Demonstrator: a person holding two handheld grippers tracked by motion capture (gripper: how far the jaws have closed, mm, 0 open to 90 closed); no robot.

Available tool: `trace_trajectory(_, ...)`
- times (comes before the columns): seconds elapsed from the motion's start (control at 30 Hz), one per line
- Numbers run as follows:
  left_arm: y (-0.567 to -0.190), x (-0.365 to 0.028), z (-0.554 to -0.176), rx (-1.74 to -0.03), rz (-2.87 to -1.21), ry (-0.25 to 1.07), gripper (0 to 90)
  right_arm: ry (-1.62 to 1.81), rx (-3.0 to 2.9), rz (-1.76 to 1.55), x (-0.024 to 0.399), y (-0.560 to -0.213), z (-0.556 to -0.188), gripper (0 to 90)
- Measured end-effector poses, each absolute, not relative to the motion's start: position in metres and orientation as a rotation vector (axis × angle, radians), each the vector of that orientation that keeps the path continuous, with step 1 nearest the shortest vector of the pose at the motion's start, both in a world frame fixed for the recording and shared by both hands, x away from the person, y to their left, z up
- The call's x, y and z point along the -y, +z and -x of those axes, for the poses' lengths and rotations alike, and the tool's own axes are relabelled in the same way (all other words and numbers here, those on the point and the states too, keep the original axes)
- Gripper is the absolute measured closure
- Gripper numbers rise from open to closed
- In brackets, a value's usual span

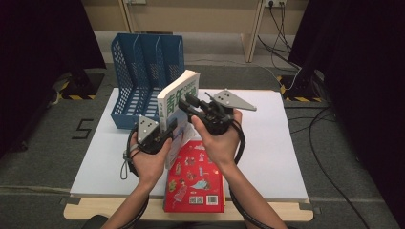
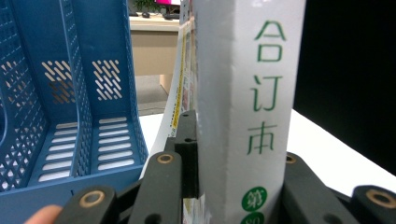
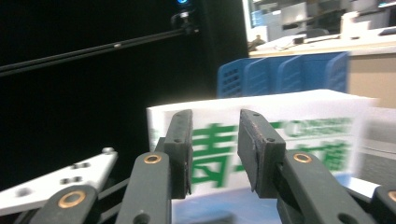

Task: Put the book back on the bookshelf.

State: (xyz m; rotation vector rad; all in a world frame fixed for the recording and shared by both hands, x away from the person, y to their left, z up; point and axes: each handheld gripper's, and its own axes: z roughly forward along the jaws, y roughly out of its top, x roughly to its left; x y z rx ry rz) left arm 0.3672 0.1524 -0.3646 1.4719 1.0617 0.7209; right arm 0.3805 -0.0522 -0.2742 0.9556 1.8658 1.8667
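Room: I see grey carpet floor (image 1: pixel 43 157), black curtains on both sides and cables trailing at the far right.
Tabletop: a white tabletop (image 1: pixel 274 157) on a wooden base carries everything I am working with.
File rack: a blue perforated file rack (image 1: pixel 143 71) with three slots stands at the far left corner of the tabletop; in the left tool view its open slots (image 2: pixel 84 135) lie just left of the book.
Red book: a red picture book (image 1: pixel 196 183) lies flat at the near edge, between my forearms, its lower edge overhanging the tabletop.
White book: a thick white book (image 1: pixel 177 98) with green characters stands tilted above the tabletop, just right of the rack and touching neither it nor the red book as far as I can tell.
Left tool: my left tool (image 1: pixel 165 133) grips the white book at its lower end; in its own view the spine (image 2: pixel 247 107) sits upright between the two jaws, which press on both sides of it.
Right tool: my right tool (image 1: pixel 190 102) is at the book's right face; in its own blurred view the jaws stand partly apart with the cover (image 3: pixel 280 140) behind them, nothing pinched between.
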Motion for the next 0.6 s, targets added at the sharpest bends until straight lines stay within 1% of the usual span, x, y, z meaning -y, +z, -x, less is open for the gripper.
trace_trajectory(0.27,-0.367,-0.163,-0.367,-1.027,-1.447,0.708,73.3,1.827,-1.797,-1.079,0.091,-0.287,-0.39,65.3)
trace_trajectory(0.6,-0.365,-0.175,-0.368,-0.994,-1.437,0.708,73.5,1.74,-1.753,-1.249,0.136,-0.323,-0.402,65.1)
